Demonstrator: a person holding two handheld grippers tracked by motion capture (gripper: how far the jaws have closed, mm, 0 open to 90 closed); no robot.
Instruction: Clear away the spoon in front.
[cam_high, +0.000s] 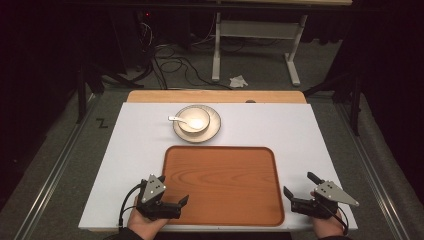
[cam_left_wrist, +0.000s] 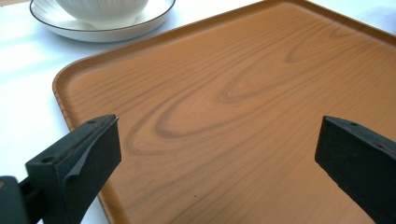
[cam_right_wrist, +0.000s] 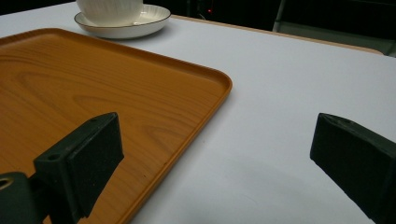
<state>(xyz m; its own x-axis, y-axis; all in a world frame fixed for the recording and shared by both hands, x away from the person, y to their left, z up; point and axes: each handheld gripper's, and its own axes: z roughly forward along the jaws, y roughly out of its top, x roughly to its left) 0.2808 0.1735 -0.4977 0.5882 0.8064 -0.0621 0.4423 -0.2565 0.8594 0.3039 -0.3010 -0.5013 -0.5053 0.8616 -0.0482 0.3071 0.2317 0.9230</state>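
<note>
A wooden tray (cam_high: 220, 185) lies bare in the near middle of the white table (cam_high: 300, 130). Behind it a white bowl (cam_high: 194, 120) stands on a dark-rimmed plate (cam_high: 212, 131), with a white spoon (cam_high: 176, 119) resting in the bowl. My left gripper (cam_high: 172, 190) is open at the tray's near left corner, its jaws wide above the tray (cam_left_wrist: 233, 93) with nothing between them. My right gripper (cam_high: 301, 184) is open just right of the tray's near right corner. In the right gripper view one jaw is over the tray (cam_right_wrist: 93, 84) and the other over the table.
The table's wooden far edge (cam_high: 215, 96) shows beyond the white sheet. On the floor behind are cables (cam_high: 175, 65), a white desk frame (cam_high: 255, 35) and a crumpled paper (cam_high: 238, 80). Bare white surface lies on both sides of the tray.
</note>
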